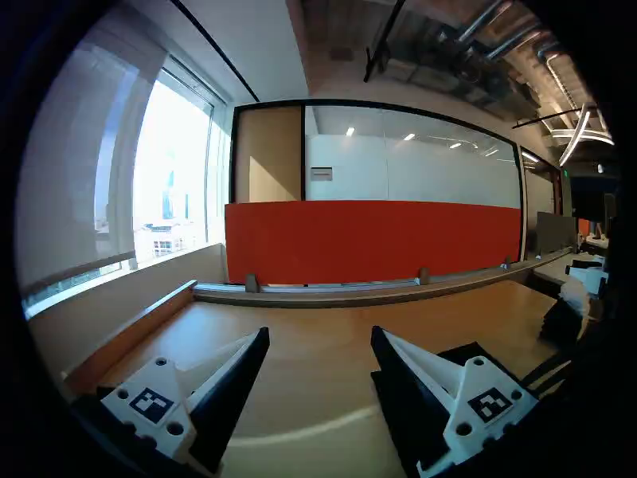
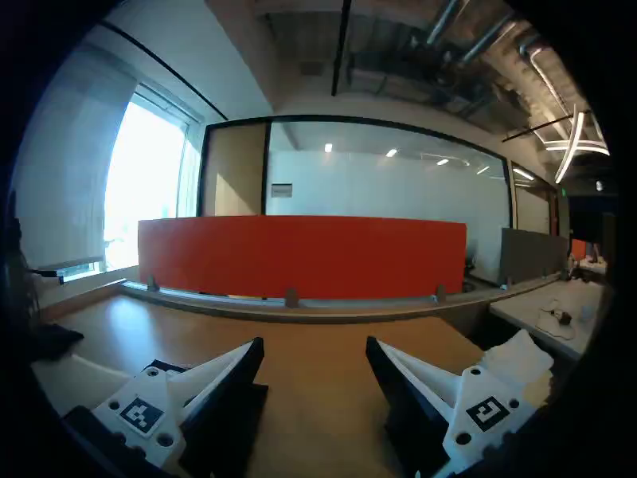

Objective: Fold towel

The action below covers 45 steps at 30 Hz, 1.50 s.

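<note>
Left hand-held gripper [image 1: 318,331] is wide open w/ nothing btwn its fingers. It's held level and low over the wood table [image 1: 446,307], pointing at the red panel [image 1: 366,239] along the far edge. Right hand-held gripper [image 2: 314,341] is likewise spread wide and empty, level, aimed across the table at the panel. Towel [image 2: 517,357], a pale bunched cloth, sits near the table's right edge, just beside the right finger in the right gripper view; can't tell if they touch.
</note>
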Available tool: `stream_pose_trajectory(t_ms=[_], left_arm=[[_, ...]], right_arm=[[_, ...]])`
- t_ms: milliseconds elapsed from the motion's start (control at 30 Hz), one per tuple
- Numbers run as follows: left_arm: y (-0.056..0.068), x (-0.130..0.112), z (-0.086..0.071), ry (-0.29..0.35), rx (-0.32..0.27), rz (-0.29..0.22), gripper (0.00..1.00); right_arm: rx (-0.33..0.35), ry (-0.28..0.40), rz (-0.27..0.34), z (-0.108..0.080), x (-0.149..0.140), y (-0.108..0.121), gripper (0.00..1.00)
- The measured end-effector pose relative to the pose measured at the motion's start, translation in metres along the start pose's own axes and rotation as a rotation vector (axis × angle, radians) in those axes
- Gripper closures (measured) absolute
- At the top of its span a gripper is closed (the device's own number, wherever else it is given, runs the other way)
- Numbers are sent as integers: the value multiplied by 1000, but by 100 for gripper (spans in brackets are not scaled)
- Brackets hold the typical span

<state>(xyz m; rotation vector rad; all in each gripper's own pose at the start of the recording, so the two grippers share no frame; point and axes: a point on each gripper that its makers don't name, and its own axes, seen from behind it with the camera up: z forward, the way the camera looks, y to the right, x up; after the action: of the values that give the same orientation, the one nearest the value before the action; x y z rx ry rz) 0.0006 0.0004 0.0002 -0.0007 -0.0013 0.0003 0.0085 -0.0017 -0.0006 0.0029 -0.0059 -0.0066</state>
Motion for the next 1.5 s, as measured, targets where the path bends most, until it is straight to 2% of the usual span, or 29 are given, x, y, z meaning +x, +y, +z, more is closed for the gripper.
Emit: stream_pose_trajectory(t_ms=[167,300,600,867,1100,1267,1500], left_arm=[[7,7,3,-22,-17,7,5],[14,11,6,-46,-44,27,5],[37,6,10,-114,-145,90,5],[59,-13,9,-192,-246,137,5],[71,-28,7,-240,-309,172,5],[77,-40,4,-268,-335,179,5],[87,-63,0,-310,-359,189,5]], right_arm=[[19,-17,-17,0,13,-3,0],[61,-43,-40,1,15,-12,0],[175,-141,-107,1,3,-35,0],[296,-225,-178,-4,-11,-54,0],[395,-289,-239,-10,-28,-70,0],[436,-325,-263,-13,-40,-77,0],[452,-373,-259,-16,-61,-77,0]])
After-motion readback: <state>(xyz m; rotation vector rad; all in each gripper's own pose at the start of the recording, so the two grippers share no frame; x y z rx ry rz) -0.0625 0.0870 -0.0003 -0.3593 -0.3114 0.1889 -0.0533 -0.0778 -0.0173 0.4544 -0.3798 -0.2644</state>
